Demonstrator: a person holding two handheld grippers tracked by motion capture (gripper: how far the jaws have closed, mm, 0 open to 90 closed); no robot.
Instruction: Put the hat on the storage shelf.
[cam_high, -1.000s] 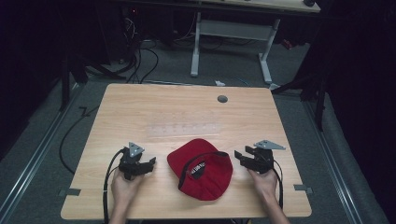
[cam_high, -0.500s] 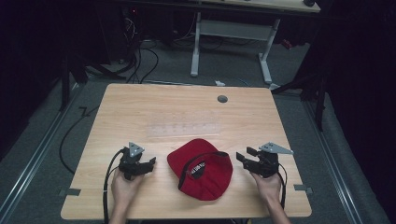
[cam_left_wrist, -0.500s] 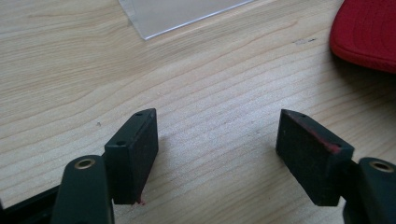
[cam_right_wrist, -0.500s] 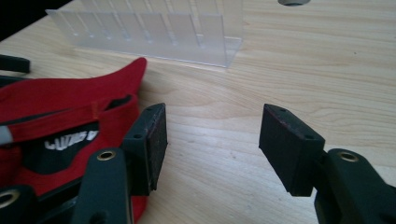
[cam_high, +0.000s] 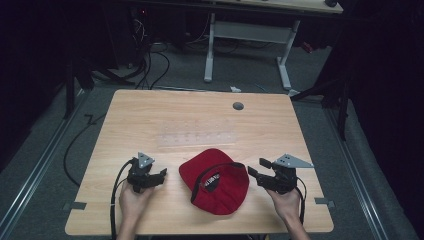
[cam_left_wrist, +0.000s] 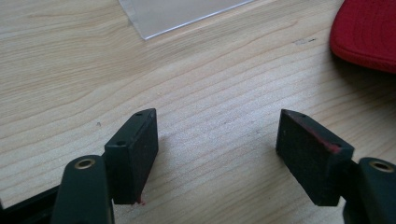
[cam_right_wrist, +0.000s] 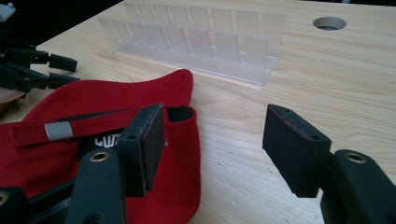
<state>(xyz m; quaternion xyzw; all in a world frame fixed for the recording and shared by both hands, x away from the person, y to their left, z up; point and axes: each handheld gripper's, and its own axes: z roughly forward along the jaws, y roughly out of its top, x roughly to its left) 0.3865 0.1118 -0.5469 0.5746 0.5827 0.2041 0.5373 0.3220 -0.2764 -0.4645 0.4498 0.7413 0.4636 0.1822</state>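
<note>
- Red cap (cam_high: 215, 180) on table (cam_high: 150, 120), upside down, opening and strap up; lies between the two grippers.
- Left gripper (cam_high: 161, 174): jaws wide, nothing between them, bare wood below; cap edge just beyond and to the right of its fingertips, not touching.
- Right gripper (cam_high: 257, 167): jaws wide and just been opening further; nothing between pads.
- From right gripper view, cap (cam_right_wrist: 93, 140) sits behind and beside the left finger (cam_right_wrist: 144, 144), apart from the right one; contact with cap cannot be told.
- Clear plastic rack (cam_right_wrist: 196, 39) farther out past both sets of fingertips, apart from cap.
- Round hole (cam_high: 238, 106) in table well beyond rack.
</note>
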